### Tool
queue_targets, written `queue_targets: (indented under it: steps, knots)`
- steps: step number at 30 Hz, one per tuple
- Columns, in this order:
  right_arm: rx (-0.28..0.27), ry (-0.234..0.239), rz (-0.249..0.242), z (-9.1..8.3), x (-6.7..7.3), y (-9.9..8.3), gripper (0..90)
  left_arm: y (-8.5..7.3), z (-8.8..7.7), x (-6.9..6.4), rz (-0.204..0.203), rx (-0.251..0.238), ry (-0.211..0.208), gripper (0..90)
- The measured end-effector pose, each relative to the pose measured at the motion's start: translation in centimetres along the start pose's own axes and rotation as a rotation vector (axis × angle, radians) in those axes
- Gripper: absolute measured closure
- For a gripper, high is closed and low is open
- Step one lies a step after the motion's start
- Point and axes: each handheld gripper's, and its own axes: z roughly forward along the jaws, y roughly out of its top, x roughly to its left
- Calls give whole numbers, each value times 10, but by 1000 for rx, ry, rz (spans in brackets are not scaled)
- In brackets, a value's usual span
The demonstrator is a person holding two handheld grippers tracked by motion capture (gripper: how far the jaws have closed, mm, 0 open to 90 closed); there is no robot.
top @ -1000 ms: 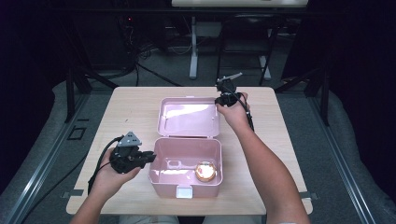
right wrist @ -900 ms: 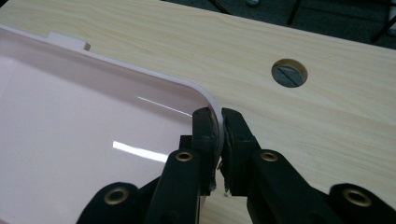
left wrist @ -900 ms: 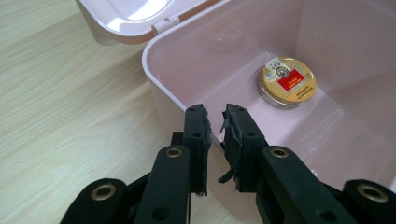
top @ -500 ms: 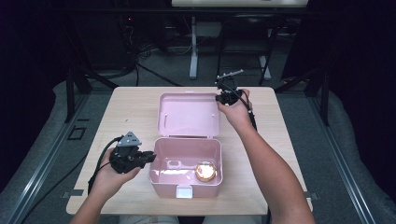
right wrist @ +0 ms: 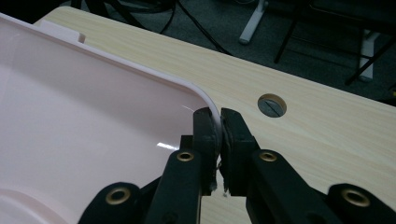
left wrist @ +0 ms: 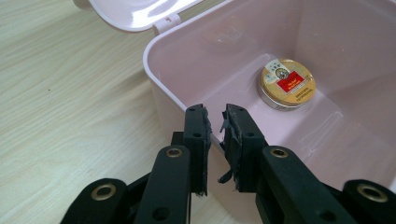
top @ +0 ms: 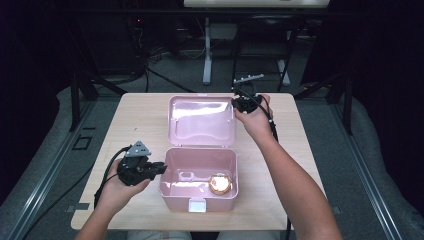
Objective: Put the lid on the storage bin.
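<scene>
Lid [top: 202, 120]: pink, swung open behind the box, its rim at the far right corner pinched by the right gripper [right wrist: 220, 122], jaws narrow and pressed on the plastic edge.
Box [top: 172, 187]: pink, open, at the near middle of the wooden table [top: 135, 120].
Left gripper [left wrist: 214, 122]: jaws narrow, straddling the box's left wall; whether the pads press it I cannot tell.
Tin [left wrist: 286, 83]: round, gold, lying flat on the box floor.
</scene>
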Motion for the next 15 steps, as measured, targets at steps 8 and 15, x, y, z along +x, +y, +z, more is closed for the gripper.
queue_targets:
  steps: [8,15]
  knots:
    - [-60,-6,-30,-14,5,-2,861,0,0,0,-7,1,-4,789]
    - [-90,-20,-38,-20,8,-5,862,1,0,1,-5,4,-5,793]
